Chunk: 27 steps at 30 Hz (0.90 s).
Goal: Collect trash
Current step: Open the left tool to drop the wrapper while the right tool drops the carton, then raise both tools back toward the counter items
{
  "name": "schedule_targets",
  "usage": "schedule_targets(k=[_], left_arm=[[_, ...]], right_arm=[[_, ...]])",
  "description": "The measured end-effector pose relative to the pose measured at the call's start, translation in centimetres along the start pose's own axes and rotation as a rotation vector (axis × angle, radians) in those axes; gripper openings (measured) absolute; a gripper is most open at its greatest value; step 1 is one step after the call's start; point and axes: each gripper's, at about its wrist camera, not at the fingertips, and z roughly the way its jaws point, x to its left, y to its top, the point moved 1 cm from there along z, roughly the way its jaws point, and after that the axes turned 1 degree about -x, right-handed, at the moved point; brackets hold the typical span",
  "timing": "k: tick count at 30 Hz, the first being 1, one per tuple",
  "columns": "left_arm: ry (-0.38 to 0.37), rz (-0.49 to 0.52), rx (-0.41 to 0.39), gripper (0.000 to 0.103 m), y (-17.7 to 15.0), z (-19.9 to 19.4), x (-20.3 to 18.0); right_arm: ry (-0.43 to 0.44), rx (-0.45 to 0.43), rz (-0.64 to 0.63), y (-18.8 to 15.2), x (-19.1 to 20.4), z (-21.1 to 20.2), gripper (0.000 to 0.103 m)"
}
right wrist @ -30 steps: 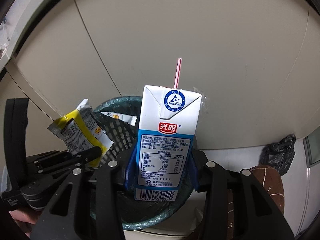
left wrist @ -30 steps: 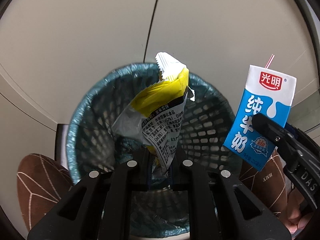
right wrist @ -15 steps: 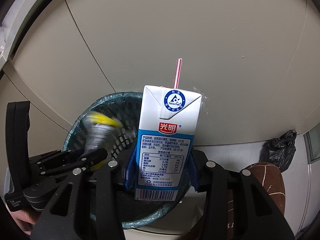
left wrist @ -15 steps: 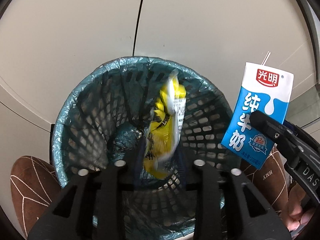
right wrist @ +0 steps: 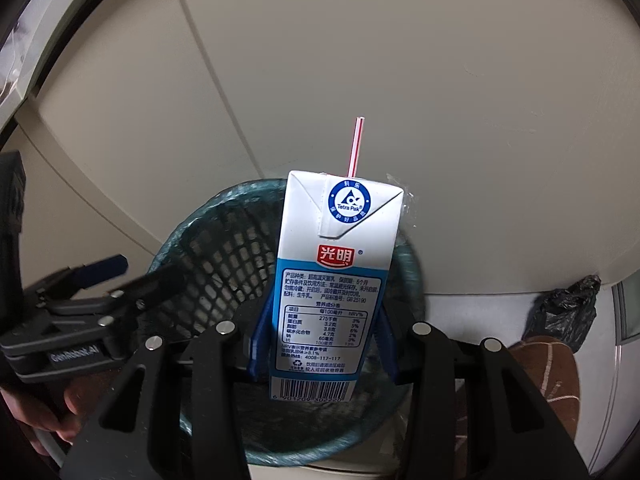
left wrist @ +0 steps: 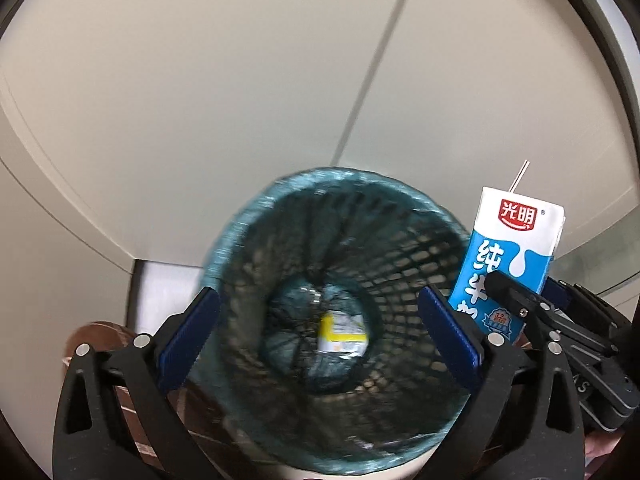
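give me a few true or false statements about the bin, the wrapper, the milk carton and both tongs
1. The yellow wrapper lies at the bottom of the bin. True.
2. The left tongs grip the wrapper. False: their jaws are opening with nothing between them.
3. The right tongs hold the milk carton upright. True.
4. The carton has no straw. False: a red and white straw sticks out of its top.
5. The carton is already in the bin. False: it is held above it.

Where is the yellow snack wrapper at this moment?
In the left wrist view, the yellow snack wrapper lies at the bottom of the lined mesh bin, low in the centre, below and between the pads of the opening left tool, which holds nothing.
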Motion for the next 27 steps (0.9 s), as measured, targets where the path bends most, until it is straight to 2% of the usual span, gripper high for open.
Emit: schedule_targets(k=[12,17,23,27], left_arm=[[0.035,-0.02,0.015,0.097,0.4,-0.5,3.9],[0.032,-0.013,0.004,0.097,0.6,-0.9,3.8],[0.017,0.003,-0.028,0.097,1.4,-2.7,2.8],[0.0,0.013,-0.072,0.097,2.6,-5.1,1.9]], right_arm=[[0.021,0.053,-0.043,0.3,2.7,2.9,0.042],[0.013,0.026,-0.039,0.4,2.7,2.1,0.067],[0.005,-0.022,-0.017,1.2,1.8,-0.2,0.082],[-0.014,-0.106,-0.002,2.6,0.5,-3.5,0.091]])
